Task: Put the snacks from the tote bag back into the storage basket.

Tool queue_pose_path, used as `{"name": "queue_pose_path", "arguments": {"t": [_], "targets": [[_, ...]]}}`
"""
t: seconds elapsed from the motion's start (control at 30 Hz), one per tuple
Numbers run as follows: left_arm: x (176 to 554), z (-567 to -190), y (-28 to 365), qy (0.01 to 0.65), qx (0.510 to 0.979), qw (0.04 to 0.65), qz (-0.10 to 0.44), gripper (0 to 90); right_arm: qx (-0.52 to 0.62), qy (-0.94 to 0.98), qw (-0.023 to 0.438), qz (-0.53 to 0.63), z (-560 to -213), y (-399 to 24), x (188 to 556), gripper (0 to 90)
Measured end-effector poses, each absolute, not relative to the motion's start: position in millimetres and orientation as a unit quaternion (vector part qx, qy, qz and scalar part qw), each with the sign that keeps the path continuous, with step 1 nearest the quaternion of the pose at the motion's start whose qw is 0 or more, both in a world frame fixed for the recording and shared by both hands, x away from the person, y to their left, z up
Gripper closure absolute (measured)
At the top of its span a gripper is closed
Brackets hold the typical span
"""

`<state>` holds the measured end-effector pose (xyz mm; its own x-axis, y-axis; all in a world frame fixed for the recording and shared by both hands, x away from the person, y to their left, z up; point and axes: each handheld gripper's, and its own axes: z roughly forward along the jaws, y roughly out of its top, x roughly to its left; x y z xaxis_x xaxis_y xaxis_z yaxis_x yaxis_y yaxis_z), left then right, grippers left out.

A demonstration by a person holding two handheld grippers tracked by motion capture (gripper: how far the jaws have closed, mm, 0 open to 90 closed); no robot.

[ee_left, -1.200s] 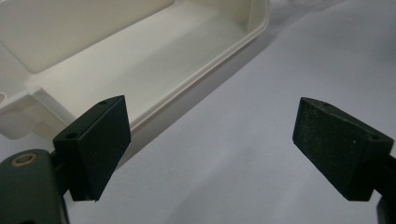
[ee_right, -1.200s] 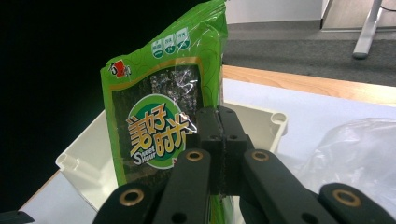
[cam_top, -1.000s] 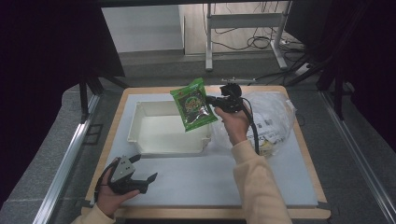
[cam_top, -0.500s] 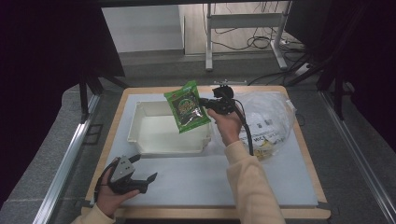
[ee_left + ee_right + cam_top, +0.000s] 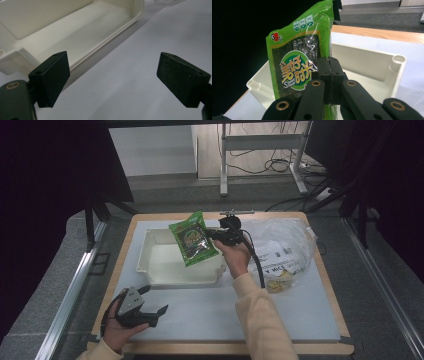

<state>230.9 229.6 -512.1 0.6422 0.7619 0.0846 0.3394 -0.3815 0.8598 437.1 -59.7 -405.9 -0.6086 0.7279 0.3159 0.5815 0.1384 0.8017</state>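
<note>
A green snack packet hangs in the air over the right part of a white rectangular bin. My right gripper is shut on the packet's edge; in the right gripper view the packet stands upright before the bin, with the jaws pinched together on its lower edge. My left gripper rests open near the table's front left corner. In the left gripper view its fingers stand wide apart over the white mat, with nothing between them and the bin's near wall just ahead.
A clear plastic bag with more items in it lies right of the bin. The white mat covers a wooden table. Metal rails run along both sides, and a desk frame with cables stands beyond the far edge.
My right gripper has carried the packet to the left and a little lower, from over the bin's right rim to above its inside. The left gripper has stayed put.
</note>
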Motion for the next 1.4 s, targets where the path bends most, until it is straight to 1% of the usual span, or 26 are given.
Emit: {"name": "queue_pose_path", "arguments": {"t": [1.4], "targets": [[231.3,-512.5,230.0,0.345,0.796,0.436,0.240,11.3,0.444,0.759,0.050,0.473,-442.5,-13.8,444.5,90.0]]}}
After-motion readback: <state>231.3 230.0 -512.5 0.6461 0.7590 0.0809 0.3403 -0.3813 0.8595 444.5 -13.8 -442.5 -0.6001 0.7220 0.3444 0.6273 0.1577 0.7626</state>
